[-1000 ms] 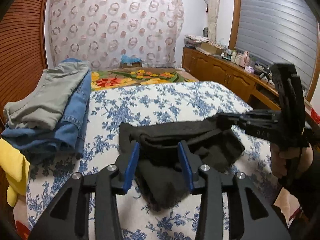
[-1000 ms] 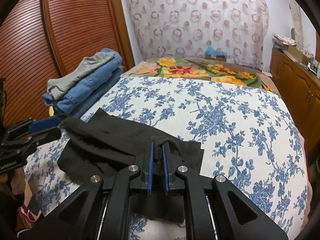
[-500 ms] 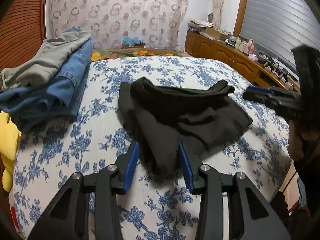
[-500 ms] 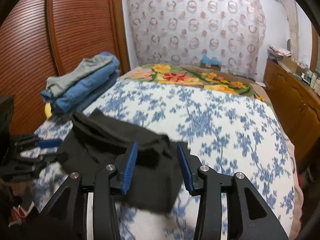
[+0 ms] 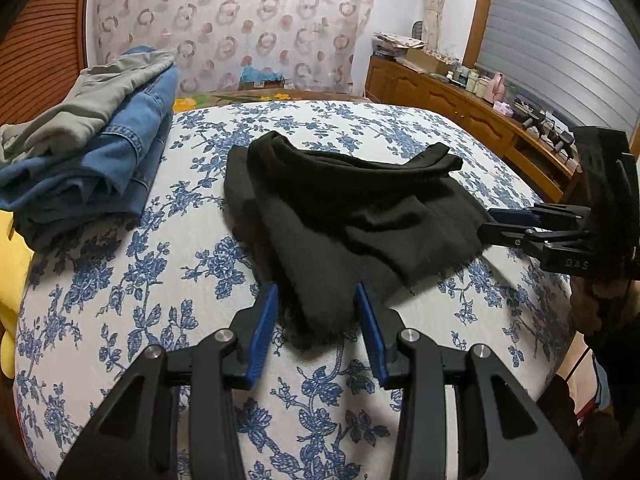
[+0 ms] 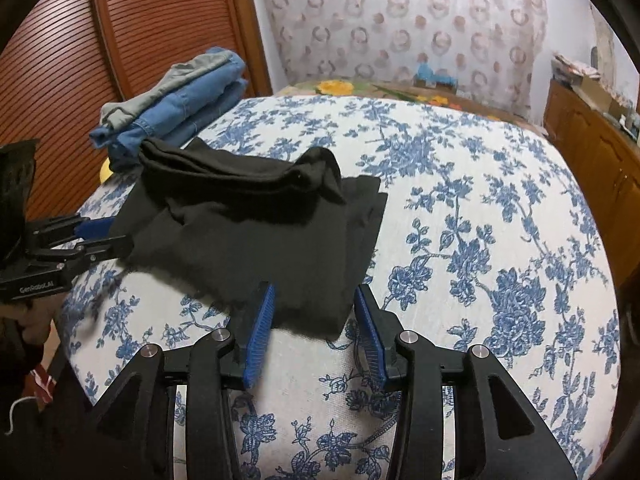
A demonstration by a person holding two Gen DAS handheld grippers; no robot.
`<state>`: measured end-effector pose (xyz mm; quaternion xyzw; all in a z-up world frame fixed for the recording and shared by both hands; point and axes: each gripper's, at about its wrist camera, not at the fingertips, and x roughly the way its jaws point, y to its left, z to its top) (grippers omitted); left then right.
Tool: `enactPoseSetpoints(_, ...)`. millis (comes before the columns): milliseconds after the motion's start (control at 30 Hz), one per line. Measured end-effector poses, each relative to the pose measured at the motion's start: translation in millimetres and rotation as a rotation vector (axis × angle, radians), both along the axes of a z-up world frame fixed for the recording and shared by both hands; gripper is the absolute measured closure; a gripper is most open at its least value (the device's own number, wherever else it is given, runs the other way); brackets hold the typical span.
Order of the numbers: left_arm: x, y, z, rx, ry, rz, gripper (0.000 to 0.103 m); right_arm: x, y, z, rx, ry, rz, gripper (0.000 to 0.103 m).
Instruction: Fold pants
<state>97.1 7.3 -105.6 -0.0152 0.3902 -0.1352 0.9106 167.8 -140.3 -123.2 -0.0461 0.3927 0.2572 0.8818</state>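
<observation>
Black pants (image 5: 352, 216) on bed, hem between parted left hand-held gripper (image 5: 316, 320) jaws

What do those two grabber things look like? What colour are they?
Both are black plastic claws with cut-out frames and shiny silver bolts. The left gripper and right gripper each have two ridged blue pads on their fingers. White letters are printed on each body: the left one reads "GenRobot.AI", while only "DAS" can be made out on the right.
</observation>
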Motion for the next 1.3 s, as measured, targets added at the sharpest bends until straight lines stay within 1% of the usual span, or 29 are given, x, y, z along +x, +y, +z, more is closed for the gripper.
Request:
enactPoseSetpoints(33, 0, 0, 0, 0.000, 0.001, -0.001, 0.064, 1, 1, 0, -0.002, 0.003, 0.000, 0.062)
enactPoseSetpoints(100, 1, -1, -1, 0.002, -0.001, -0.009, 0.078, 1, 2, -2, -0.006, 0.015, 0.004, 0.071)
enactPoseSetpoints(133, 1, -1, -2, 0.004, -0.005, -0.012, 0.082, 1, 2, -2, -0.008, 0.009, 0.006, 0.072)
enactPoseSetpoints(167, 0, -1, -1, 0.006, -0.011, -0.015, 0.087, 0, 3, -2, -0.008, 0.006, 0.007, 0.077)
enactPoseSetpoints(200, 0, 0, 0, 0.006, -0.018, -0.016, 0.090, 0, 2, -2, -0.004, 0.003, 0.008, 0.081)
enactPoseSetpoints(233, -1, 1, 1, 0.002, -0.027, -0.015, 0.090, -1, 2, -2, 0.000, 0.003, 0.009, 0.082)
enactPoseSetpoints(300, -3, 5, 5, -0.010, -0.041, -0.011, 0.093, -2, 1, -2, 0.004, 0.001, 0.014, 0.090)
enactPoseSetpoints(400, -5, 13, 10, -0.018, -0.063, 0.001, 0.095, -4, 1, 0, -0.007, -0.019, 0.012, 0.096)
enactPoseSetpoints(467, -5, 18, 12, -0.031, -0.066, 0.006, 0.095, -6, -2, 2, -0.013, -0.034, -0.001, 0.098)
enactPoseSetpoints(633, -14, 20, 14, -0.047, -0.061, -0.001, 0.095, -17, -6, 6, -0.001, -0.042, 0.008, 0.099)
enactPoseSetpoints(733, -22, 15, 17, -0.032, -0.057, -0.014, 0.095, -28, -9, 9, 0.007, -0.044, 0.015, 0.099)
enactPoseSetpoints(933, -33, 10, 26, -0.038, -0.050, -0.022, 0.093, -45, -15, 15, 0.029, -0.046, 0.015, 0.099)
enactPoseSetpoints(1167, -38, 3, 39, -0.025, -0.073, -0.032, 0.092, -57, -19, 17, 0.031, -0.053, 0.011, 0.099)
enactPoseSetpoints(1300, -35, 3, 39, -0.022, -0.065, -0.033, 0.090, -61, -20, 17, 0.028, -0.048, 0.014, 0.098)
